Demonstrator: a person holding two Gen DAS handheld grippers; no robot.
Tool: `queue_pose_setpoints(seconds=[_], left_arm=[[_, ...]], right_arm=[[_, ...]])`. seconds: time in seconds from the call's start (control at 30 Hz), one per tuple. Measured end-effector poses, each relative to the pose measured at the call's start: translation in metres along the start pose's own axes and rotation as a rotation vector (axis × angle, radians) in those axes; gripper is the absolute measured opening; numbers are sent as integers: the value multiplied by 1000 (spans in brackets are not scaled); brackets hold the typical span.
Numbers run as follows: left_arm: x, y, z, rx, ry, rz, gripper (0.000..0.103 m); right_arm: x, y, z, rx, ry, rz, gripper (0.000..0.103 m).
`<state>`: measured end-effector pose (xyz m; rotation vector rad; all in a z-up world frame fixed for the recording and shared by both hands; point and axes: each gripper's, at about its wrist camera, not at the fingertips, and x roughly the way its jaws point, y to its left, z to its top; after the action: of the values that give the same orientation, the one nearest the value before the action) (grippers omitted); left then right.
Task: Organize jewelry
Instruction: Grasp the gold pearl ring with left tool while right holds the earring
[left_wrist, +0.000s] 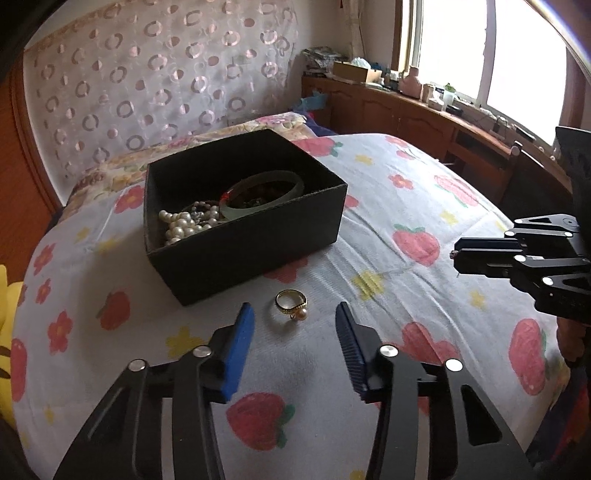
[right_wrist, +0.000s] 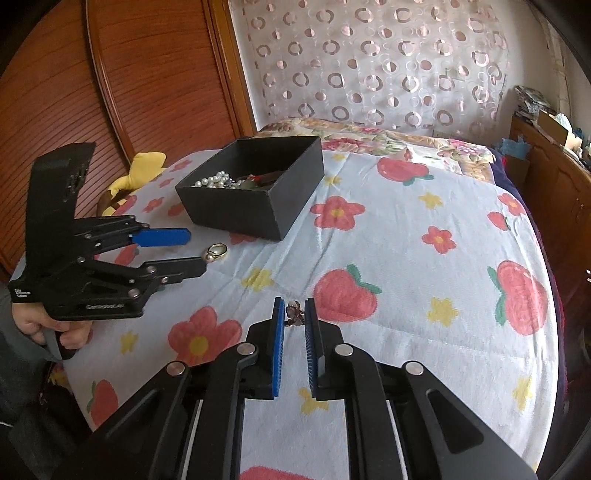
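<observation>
A black open box (left_wrist: 258, 236) stands on the flowered bedspread (left_wrist: 406, 206). It holds a pearl string (left_wrist: 181, 225) and a pale green bangle (left_wrist: 266, 192). A gold ring with a pearl (left_wrist: 291, 303) lies just in front of the box, between the tips of my open left gripper (left_wrist: 293, 314). In the right wrist view the box (right_wrist: 255, 195), the ring (right_wrist: 216, 253) and the left gripper (right_wrist: 195, 251) show at left. My right gripper (right_wrist: 294, 308) is shut on a small silvery jewelry piece (right_wrist: 293, 313), held above the bedspread (right_wrist: 406, 258).
A yellow plush toy (right_wrist: 140, 166) lies at the bed's left edge. Wooden cabinets with clutter (left_wrist: 406, 107) run under the window at right. A floral pillow (right_wrist: 369, 136) and a curtain with circles (right_wrist: 369, 66) are behind the box.
</observation>
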<state>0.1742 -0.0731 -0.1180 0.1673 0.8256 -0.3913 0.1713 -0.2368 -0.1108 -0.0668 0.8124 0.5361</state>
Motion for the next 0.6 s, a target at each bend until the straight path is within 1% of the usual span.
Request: queue_pose_setpoints(seconds=[0.07, 0.1, 0.17, 0.23, 0.27, 0.33, 0.47, 0.5, 0.6], left_arm=[[3, -1, 1, 4, 6, 8, 36], [5, -2, 2, 7, 10, 11, 31], [7, -4, 1, 14, 15, 14, 28], [8, -6, 0, 18, 22, 4, 16], [7, -7, 0, 17, 19, 6, 16], [6, -7, 1, 19, 13, 2, 10], [8, -9, 1, 24, 21, 3, 10], [8, -10, 1, 25, 20, 0, 7], [8, -8, 2, 21, 16, -4, 7]], right_arm=[[0, 0, 0, 0, -1, 1, 12], [0, 0, 0, 1, -1, 1, 12], [0, 0, -1, 0, -3, 1, 12], [-1, 2, -1, 0, -6, 4, 12], [-2, 3, -1, 0, -8, 4, 12], [-3, 5, -1, -2, -10, 6, 12], [-4, 7, 0, 0, -12, 8, 12], [-4, 6, 0, -1, -11, 8, 12], [-5, 9, 1, -5, -12, 10, 12]])
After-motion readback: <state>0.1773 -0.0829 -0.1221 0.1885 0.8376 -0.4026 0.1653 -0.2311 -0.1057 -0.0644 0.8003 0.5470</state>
